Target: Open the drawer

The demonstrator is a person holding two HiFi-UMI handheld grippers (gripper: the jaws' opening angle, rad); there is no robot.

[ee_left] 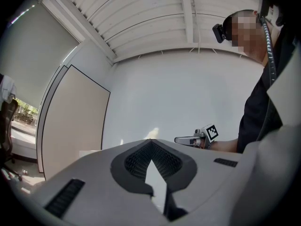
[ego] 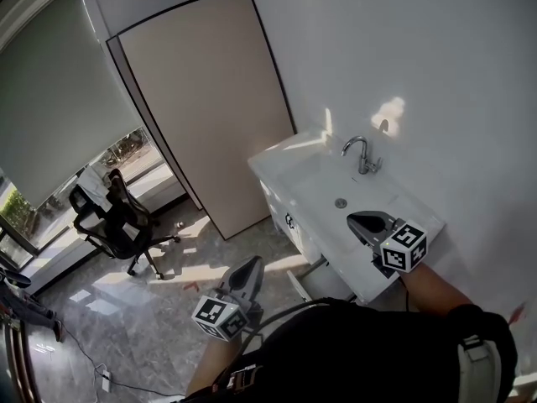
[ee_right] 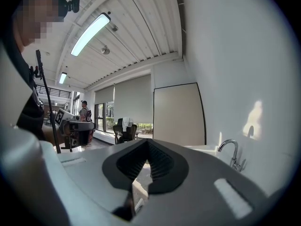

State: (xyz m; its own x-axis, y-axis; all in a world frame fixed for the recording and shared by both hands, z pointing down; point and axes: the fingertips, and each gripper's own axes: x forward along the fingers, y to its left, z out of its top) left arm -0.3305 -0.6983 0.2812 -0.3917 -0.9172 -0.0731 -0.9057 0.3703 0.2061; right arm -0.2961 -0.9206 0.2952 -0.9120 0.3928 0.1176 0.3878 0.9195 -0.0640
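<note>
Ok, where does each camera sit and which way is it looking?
Head view: on the person's head, looking steeply down at the sink counter, faucet and floor; the left claw, right claw and dark shirt show.
Left gripper view: rides the left claw, facing the white wall; its shut jaws, the right claw and the shirt show.
Right gripper view: rides the right claw, facing the windows and beige panel; its shut jaws and shirt show.
Shared: head and right gripper views both show the faucet and office chair.

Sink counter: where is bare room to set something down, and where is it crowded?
Free: the counter strip between the basin and the beige panel. Crowded: behind the basin at the faucet, and the near end by the right gripper.
</note>
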